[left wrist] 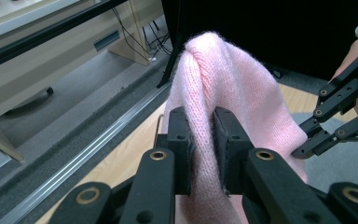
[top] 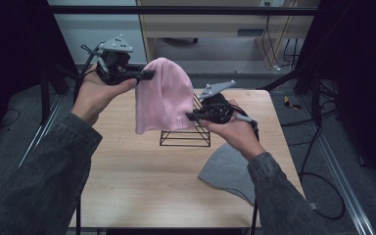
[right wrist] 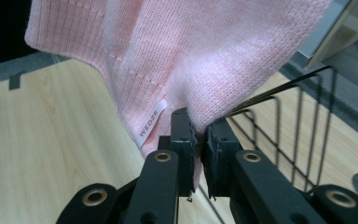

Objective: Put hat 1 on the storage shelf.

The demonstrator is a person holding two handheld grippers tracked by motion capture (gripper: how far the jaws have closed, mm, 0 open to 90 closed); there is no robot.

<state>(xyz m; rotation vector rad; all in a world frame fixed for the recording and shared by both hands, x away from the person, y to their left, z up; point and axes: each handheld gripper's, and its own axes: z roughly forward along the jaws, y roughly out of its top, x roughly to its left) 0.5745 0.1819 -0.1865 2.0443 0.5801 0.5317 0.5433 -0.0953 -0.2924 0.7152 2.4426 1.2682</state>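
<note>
A pink knit beanie point(top: 162, 95) hangs in the air above the table, held between both grippers. My left gripper point(top: 147, 75) is shut on its upper left part; in the left gripper view the pads squeeze a thick fold of pink knit point(left wrist: 204, 140). At the hat's lower right edge my right gripper point(top: 192, 116) is shut on the cuff, near a small white label point(right wrist: 150, 125). The right gripper point(left wrist: 307, 147) also appears at the right of the left gripper view.
A black wire rack point(top: 185, 133) stands on the wooden table point(top: 127, 166) just behind and below the hat. A grey beanie point(top: 227, 171) lies flat near the table's front right. Dark frame posts flank the table.
</note>
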